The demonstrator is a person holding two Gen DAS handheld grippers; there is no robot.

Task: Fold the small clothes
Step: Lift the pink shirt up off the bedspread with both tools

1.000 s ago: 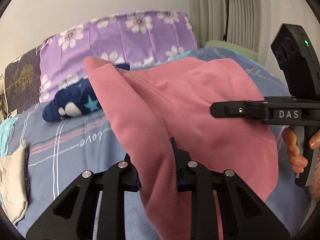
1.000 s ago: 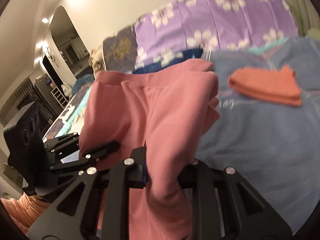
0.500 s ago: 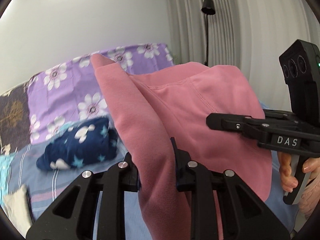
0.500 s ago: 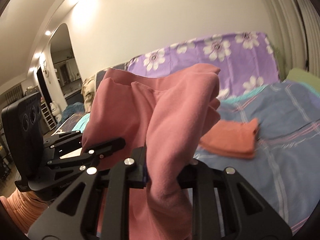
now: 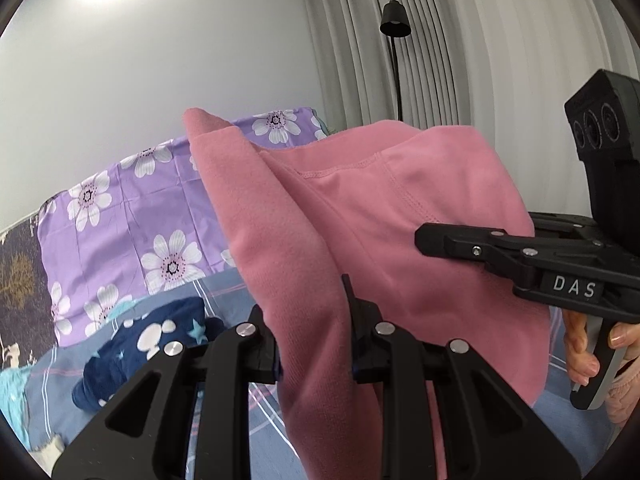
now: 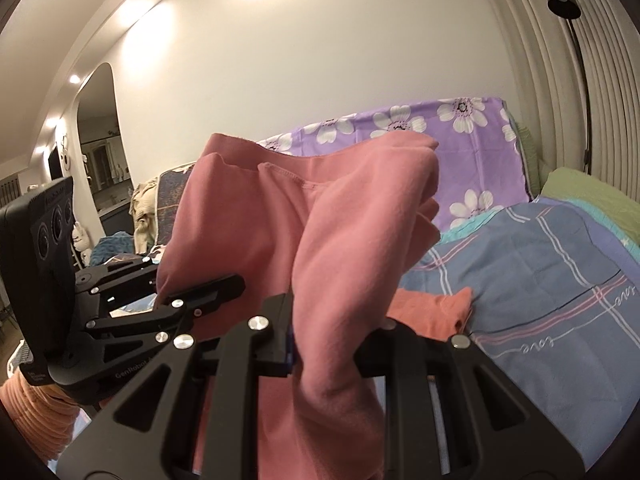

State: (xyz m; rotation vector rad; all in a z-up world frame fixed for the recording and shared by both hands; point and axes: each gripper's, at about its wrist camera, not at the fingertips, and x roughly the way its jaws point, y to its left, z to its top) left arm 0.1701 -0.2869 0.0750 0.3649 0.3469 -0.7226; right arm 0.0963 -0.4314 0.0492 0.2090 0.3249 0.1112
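A pink fleece garment (image 5: pixel 360 216) hangs in the air between both grippers, well above the bed. My left gripper (image 5: pixel 314 336) is shut on one bunched edge of it. My right gripper (image 6: pixel 332 340) is shut on another edge of the same pink garment (image 6: pixel 320 216). The right gripper also shows in the left wrist view (image 5: pixel 520 256), at the right, against the cloth. The left gripper shows in the right wrist view (image 6: pixel 160 300), at the left. The garment's lower part is hidden behind the fingers.
A blue plaid bedsheet (image 6: pixel 552 280) covers the bed. A folded orange garment (image 6: pixel 432 312) lies on it. A navy star-patterned garment (image 5: pixel 148 344) lies near purple flowered pillows (image 5: pixel 132 216). A green pillow (image 6: pixel 592 200), curtains and a black floor lamp (image 5: pixel 394 20) stand at the right.
Both grippers have risen and tilted upward with the pink garment, lifting it off the bed. The wall and lamp now fill the upper view.
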